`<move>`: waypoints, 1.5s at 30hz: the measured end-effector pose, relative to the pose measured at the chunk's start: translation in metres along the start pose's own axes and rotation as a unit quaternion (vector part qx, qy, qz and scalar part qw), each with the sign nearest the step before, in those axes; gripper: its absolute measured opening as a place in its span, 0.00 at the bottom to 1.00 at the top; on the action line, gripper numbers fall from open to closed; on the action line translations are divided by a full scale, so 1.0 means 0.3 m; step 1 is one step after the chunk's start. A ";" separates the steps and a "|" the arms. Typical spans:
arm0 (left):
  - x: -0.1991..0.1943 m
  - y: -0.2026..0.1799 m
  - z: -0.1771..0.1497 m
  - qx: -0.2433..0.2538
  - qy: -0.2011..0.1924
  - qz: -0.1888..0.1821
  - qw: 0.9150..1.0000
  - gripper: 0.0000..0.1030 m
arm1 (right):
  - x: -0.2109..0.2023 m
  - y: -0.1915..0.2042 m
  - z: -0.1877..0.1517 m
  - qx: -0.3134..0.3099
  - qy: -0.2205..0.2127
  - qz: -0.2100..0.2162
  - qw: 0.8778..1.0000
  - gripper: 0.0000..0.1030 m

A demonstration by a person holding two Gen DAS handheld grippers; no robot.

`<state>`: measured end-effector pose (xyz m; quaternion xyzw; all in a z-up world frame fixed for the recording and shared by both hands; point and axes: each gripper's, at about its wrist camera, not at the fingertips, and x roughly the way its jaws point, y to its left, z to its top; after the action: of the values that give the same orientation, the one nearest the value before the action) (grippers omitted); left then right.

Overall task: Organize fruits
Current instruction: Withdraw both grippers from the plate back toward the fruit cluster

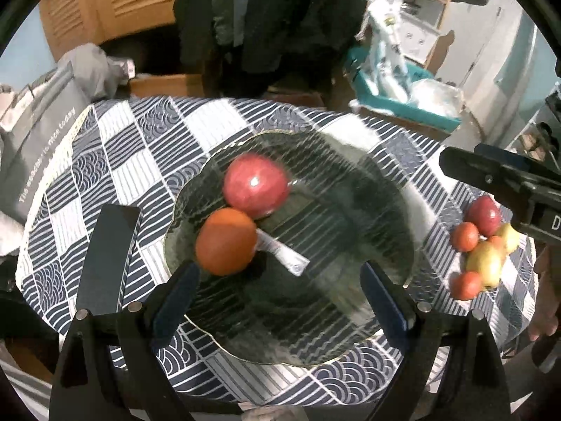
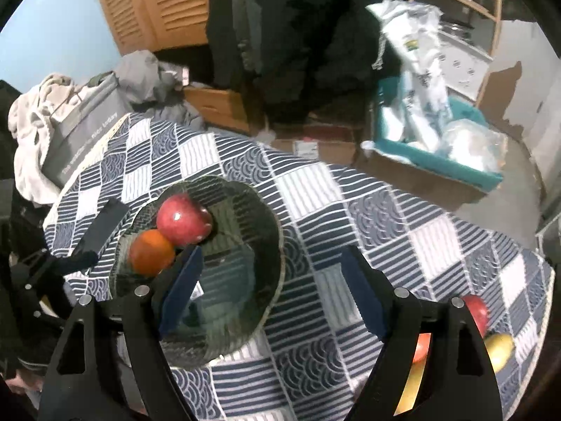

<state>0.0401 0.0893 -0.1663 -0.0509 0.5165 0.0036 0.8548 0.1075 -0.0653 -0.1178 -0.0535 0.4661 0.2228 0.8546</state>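
Note:
A dark glass plate (image 1: 350, 210) lies on the blue-and-white checked tablecloth. On its left part a red apple (image 1: 256, 185) touches an orange (image 1: 226, 242). My left gripper (image 1: 280, 291) hangs open above the plate's near side with nothing between its fingers. A pile of small fruit (image 1: 485, 249), red, orange and yellow, lies on the cloth to the plate's right. In the right wrist view my right gripper (image 2: 271, 263) stands open and empty over the plate's (image 2: 245, 280) right rim, with the apple (image 2: 182, 222) and orange (image 2: 151, 252) beyond its left finger.
A grey bag (image 1: 38, 147) stands past the table's left edge. Behind the table are a teal basket (image 1: 403, 101) of white packets and hanging dark clothes (image 1: 280, 17). A hand (image 1: 547, 298) shows at the right edge. A white label (image 1: 284, 254) shows in the plate.

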 end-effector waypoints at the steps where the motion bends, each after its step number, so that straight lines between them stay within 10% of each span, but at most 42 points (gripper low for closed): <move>1: -0.011 -0.012 0.003 0.003 -0.004 -0.003 1.000 0.91 | -0.015 -0.007 -0.003 0.002 -0.002 -0.003 1.000 0.79; 29: -0.223 -0.388 0.044 0.081 -0.055 -0.085 0.992 0.91 | -0.420 -0.275 -0.202 0.079 -0.054 -0.084 0.992 0.79; 45: -0.111 -0.573 0.009 0.150 -0.031 -0.071 0.986 0.91 | -0.381 -0.453 -0.371 0.149 -0.010 -0.108 0.983 0.79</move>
<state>0.0372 -0.0800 -0.1213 0.0414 0.4792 -0.1325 0.8667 0.0267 -0.2582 -0.1021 0.0264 0.4768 0.0583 0.8767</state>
